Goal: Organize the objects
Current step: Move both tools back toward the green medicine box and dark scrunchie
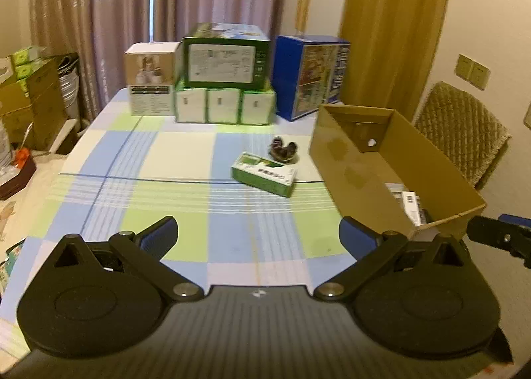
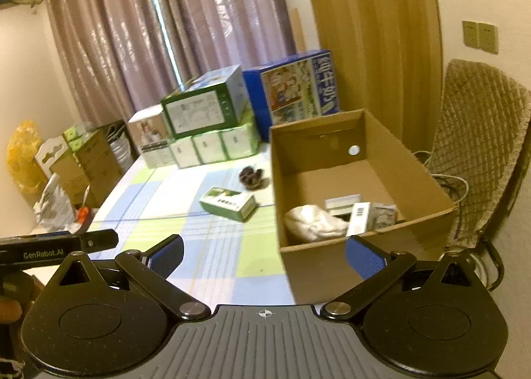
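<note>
From the left wrist, the left gripper (image 1: 257,236) is hanging wide and empty over the checked tablecloth (image 1: 179,150); the small green box (image 1: 264,173) is lying ahead, a dark cluster (image 1: 283,149) just behind it, the cardboard box (image 1: 358,160) to the right.

From the right wrist, the right gripper (image 2: 264,258) is also gaping empty, facing the cardboard box (image 2: 318,266), where a white cloth (image 2: 312,223) and small packets (image 2: 368,216) are lying.

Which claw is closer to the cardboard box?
Right. The right claw hangs at the cardboard box, one finger before its front wall; the left claw hangs over the tablecloth beside it.

Dark clump (image 1: 283,149) too blurred to identify, cardboard box (image 1: 345,160) contents mostly hidden behind its wall
</note>
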The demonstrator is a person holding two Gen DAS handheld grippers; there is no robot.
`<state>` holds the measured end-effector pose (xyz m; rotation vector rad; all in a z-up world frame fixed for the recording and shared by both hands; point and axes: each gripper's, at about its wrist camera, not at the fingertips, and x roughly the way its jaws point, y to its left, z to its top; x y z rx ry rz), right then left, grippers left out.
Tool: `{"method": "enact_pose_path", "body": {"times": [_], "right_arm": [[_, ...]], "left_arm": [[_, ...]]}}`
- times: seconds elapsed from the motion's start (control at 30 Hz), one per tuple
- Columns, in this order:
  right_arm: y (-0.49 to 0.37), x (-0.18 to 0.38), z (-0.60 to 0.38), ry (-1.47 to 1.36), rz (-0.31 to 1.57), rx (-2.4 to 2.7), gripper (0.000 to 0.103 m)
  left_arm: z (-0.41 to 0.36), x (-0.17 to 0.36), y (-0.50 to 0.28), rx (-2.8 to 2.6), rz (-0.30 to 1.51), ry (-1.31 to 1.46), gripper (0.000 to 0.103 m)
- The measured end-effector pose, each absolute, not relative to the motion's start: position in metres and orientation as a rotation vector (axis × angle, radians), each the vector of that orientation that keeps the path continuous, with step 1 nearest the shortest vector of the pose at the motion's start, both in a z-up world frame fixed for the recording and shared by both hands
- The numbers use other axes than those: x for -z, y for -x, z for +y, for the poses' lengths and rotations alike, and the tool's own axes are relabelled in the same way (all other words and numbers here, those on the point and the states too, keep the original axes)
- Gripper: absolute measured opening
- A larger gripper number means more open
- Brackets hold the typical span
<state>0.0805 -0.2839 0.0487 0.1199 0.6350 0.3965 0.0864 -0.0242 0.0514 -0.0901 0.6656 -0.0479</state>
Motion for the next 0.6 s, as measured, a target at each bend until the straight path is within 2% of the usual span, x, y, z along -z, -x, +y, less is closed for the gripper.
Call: {"method": "enact_pose_path", "body": {"times": [0.6], "right_arm": [[-0.081, -0.044, -0.255, -0.08, 0.65, -0.443, 0.101]], "left_arm": [[0.009, -0.041, -0.081, -0.007, 0.689, 0.12, 0.102]]}}
